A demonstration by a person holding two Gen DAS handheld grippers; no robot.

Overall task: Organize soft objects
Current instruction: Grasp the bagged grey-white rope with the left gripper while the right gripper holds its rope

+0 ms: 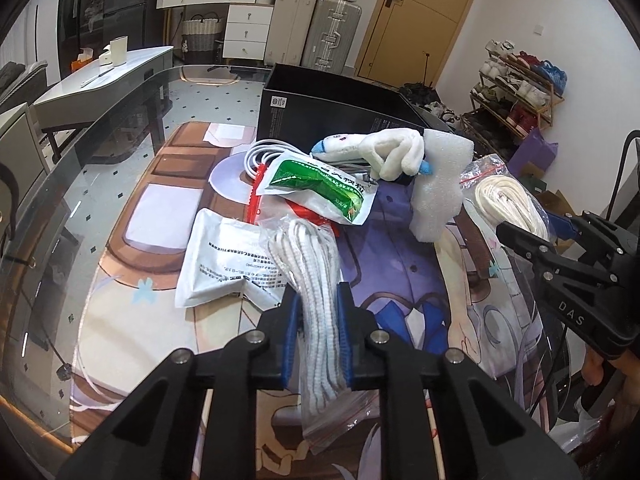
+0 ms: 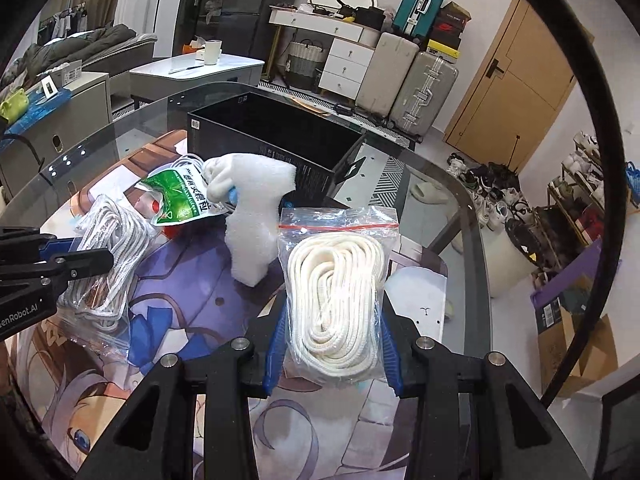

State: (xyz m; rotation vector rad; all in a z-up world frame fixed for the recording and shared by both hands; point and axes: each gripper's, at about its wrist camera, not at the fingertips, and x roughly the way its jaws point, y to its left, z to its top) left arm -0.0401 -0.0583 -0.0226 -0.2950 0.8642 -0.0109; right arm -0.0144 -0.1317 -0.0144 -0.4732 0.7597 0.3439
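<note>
Nearest you: L gripper [image 1: 318, 336], jaws pinched tight on the grey rope bag [image 1: 316, 280], blue pads squeezing the coil mid-length. R gripper [image 2: 332, 344] is clamped on the cream rope bag [image 2: 336, 300], jaws part-way apart because that coil is fat. Both bags sit low over the near part of the mat [image 1: 160, 208], grey one left, cream one right.

Handling, big to small:

- Box [image 2: 260, 140], black, open top, far centre. Stiff, likely the drop spot. Don't grab it.
- Cream rope bag: bulkiest soft item, some weight I'd guess. Plastic is slick, so grip thru the coil, not the loose film or zip edge.
- Foam [image 2: 252, 216], white, standing between the bags, just in front of the box. V. light, squashy, tips easily. Take it across the narrow waist.
- Grey rope bag: thinner, limp; its free end will droop. Your mid grip looks ok.
- White pouch [image 1: 220, 256], flat, left on the mat. Slippery; take an edge.
- Green sachet [image 1: 320, 192], centre, on the pile. Crinkly, light; pinch a corner.
- Plush [image 1: 376, 152], far centre, touching the foam. Soft, easy anywhere.
- Cable [image 1: 260, 156], under the sachet, mostly hidden.
</note>
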